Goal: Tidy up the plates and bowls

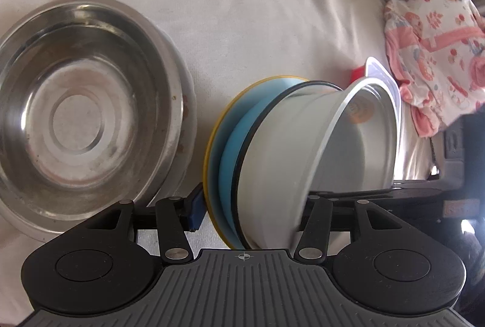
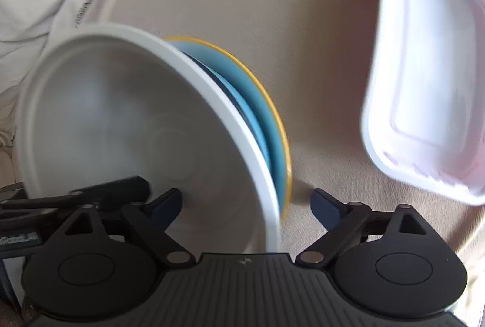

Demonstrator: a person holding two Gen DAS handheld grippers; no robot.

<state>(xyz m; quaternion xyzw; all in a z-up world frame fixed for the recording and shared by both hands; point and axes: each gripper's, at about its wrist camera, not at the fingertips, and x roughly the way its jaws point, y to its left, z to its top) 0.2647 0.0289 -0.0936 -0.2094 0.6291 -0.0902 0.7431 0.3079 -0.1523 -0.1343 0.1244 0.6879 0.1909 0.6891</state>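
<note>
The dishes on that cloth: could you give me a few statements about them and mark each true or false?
1. A steel bowl lies on the cloth beside the stacked dishes. True.
2. The white bowl sits in a red plate. False: it sits in a blue plate with a yellow rim.
3. The steel bowl is full of food. False: it looks empty.
4. The stacked dishes stand between the fingers of the left claw. True.
5. A pale plastic tray shows to the right of the stack in the right claw's view. True.
6. The cloth is dark green. False: it is off-white.
</note>
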